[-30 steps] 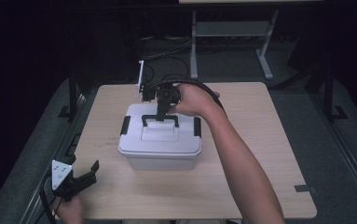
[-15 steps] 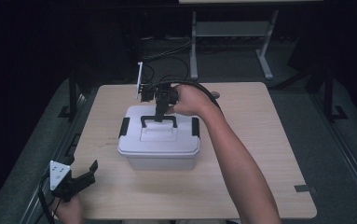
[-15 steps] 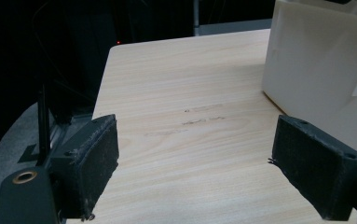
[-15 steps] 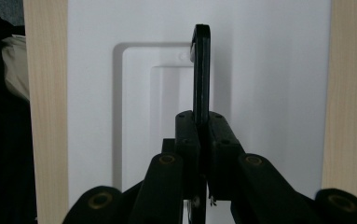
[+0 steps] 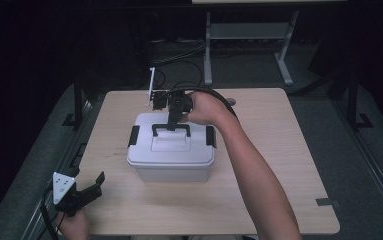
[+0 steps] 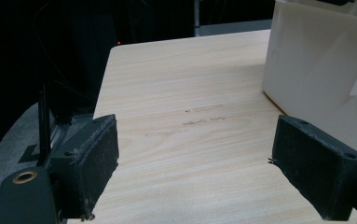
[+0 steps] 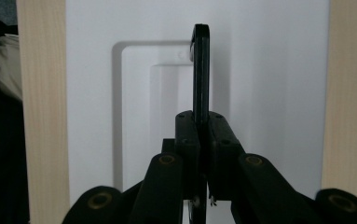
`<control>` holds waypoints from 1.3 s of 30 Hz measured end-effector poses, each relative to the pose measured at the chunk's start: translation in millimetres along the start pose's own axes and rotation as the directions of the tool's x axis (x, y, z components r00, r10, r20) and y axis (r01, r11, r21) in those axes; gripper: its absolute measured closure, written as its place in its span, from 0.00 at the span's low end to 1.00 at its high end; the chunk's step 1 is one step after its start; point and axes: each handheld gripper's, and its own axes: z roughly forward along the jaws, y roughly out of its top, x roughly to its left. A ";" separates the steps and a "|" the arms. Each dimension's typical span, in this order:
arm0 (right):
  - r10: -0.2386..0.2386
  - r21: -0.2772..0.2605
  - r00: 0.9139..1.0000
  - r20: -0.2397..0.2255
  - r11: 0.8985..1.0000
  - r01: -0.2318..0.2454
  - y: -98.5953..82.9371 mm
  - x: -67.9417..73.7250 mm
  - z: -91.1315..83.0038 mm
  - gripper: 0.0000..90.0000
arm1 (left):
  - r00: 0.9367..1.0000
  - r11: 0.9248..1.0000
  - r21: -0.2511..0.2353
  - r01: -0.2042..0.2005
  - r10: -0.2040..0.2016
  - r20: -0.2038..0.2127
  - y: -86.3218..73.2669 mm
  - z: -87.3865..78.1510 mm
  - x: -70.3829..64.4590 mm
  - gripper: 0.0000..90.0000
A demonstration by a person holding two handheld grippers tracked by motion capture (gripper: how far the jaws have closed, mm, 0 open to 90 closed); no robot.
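A white lidded box [image 5: 171, 155] with black side latches stands in the middle of the wooden table [image 5: 279, 150]. Its black handle [image 5: 171, 128] is raised upright, and my right gripper [image 5: 173, 122] comes down from the far side, shut on the handle's bar. In the right gripper view the jaws clamp the thin handle [image 7: 201, 65] edge-on above the white lid [image 7: 269, 70]. My left gripper [image 5: 96, 182] rests at the table's front left corner, open and holding nothing. Between its pads [image 6: 92, 163] in the left gripper view lies bare wood, with the box wall [image 6: 316, 79] at the right.
A thin white post [image 5: 150, 85] stands at the table's back edge behind the box. A black tape mark [image 5: 325, 202] lies near the front right corner. A metal stand [image 5: 244, 35] and cables sit on the dark floor beyond.
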 end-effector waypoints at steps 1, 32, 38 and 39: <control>-0.002 0.008 1.000 0.000 1.000 0.002 0.3 0.6 1.1 0.94 | 1.000 1.000 0.000 0.001 -0.001 0.003 -0.1 0.2 0.1 0.15; 0.062 -0.064 0.998 0.011 0.996 -0.061 -21.6 5.6 -18.9 0.79 | 1.000 1.000 0.003 -0.007 0.007 -0.004 -0.1 -0.1 -2.5 0.15; 0.066 -0.082 0.998 0.015 0.995 -0.064 -29.3 9.0 -26.0 0.78 | 1.000 1.000 0.004 -0.008 0.008 -0.003 -0.2 -0.2 -3.1 0.15; 0.067 -0.081 0.998 0.018 0.995 -0.066 -30.5 9.9 -26.6 0.78 | 1.000 1.000 0.003 -0.009 0.009 -0.004 -0.2 -0.3 -3.1 0.15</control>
